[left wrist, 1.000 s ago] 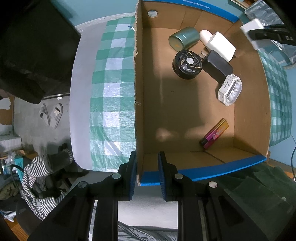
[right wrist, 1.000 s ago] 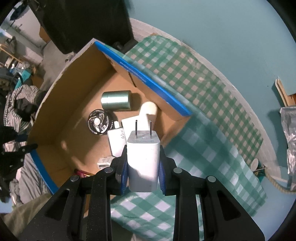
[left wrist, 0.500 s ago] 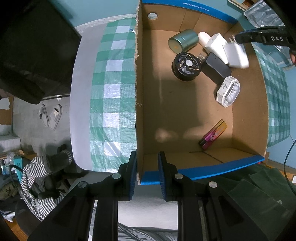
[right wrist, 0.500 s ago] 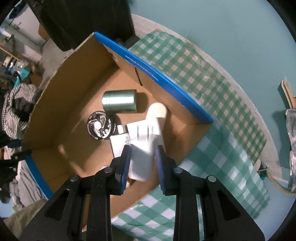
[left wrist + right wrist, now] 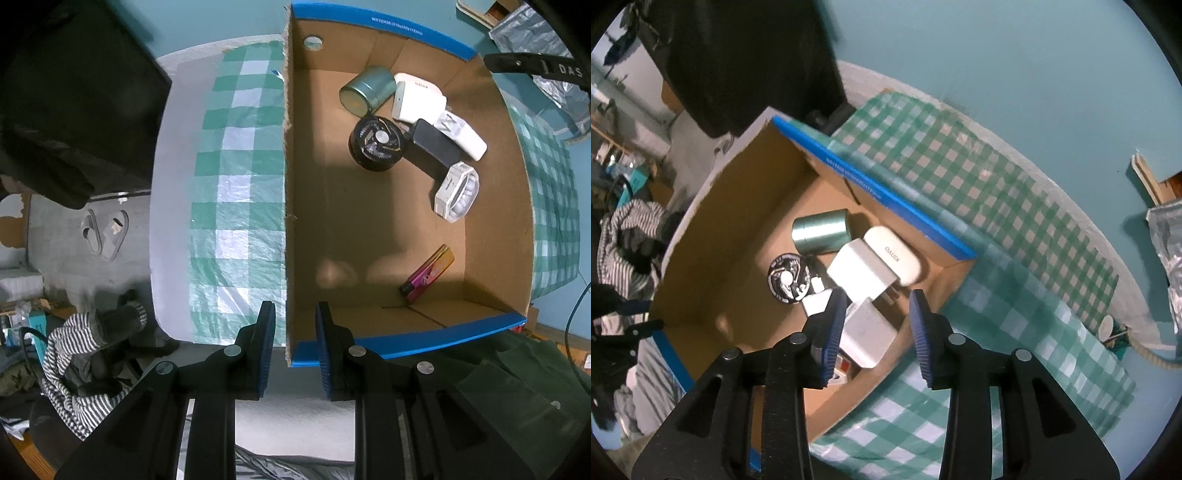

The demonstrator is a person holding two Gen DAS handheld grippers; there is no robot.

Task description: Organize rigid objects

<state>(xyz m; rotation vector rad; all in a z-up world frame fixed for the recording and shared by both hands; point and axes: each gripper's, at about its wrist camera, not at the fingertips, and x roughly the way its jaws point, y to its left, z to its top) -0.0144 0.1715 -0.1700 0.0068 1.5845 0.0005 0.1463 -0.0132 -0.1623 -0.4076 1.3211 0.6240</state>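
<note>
Right gripper [image 5: 878, 325] gapes empty; left gripper [image 5: 291, 334] (seemingly) pinches something.

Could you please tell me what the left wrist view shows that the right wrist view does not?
Only the left wrist view shows the pink lighter and the left gripper straddling the box wall. Only the right wrist view shows the open right gripper, holding nothing. Both show the green tin and black round tin.
</note>
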